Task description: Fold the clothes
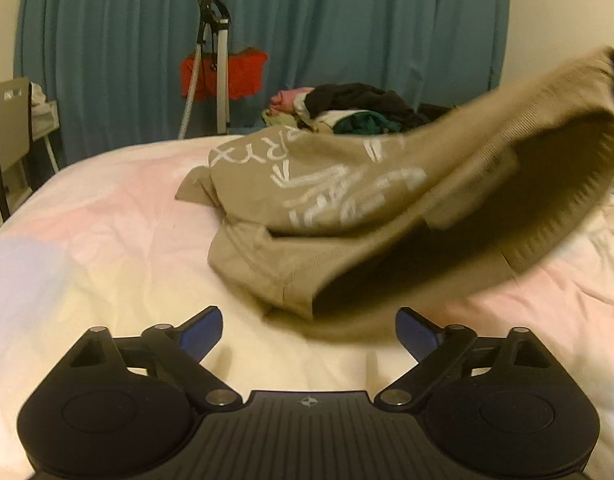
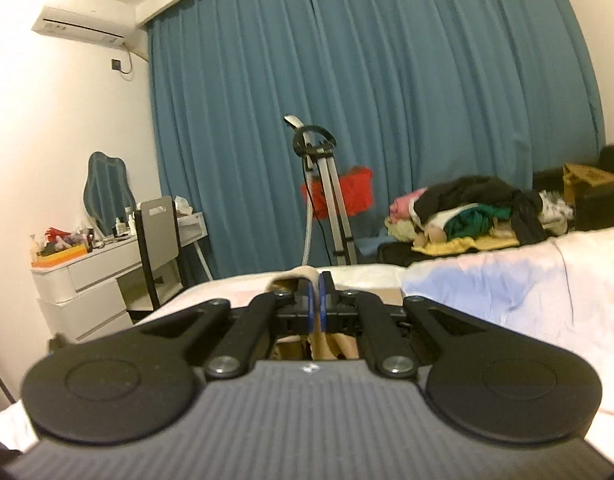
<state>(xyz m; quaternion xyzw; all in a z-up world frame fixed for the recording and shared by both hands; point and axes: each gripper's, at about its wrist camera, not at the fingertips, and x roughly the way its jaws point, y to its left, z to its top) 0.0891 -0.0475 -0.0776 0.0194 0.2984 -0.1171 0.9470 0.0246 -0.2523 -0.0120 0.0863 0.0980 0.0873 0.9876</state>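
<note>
So the left tool (image 1: 309,330) is hovering low over the bed (image 1: 107,240) with its blue-padded fingers (image 1: 205,330) spread wide apart, nothing between them. Right in front of it is the tan shirt (image 1: 327,204) with white lettering (text is crumpled, can't really read it). The near part of the shirt sits bunched on the pastel bedsheet, while the far right end is lifted up into the air and looks motion-blurred.

The right tool (image 2: 317,300) has its fingers pinched together on a strip of that tan fabric, which shows between the blue pads and hangs down under them.

Further back there's a messy pile of clothes (image 1: 347,110) at the far edge of the bed, a garment steamer (image 2: 327,200) on its pole in front of the teal curtain (image 2: 387,100), and a white dresser (image 2: 87,280) with a chair (image 2: 159,240) on the left.
</note>
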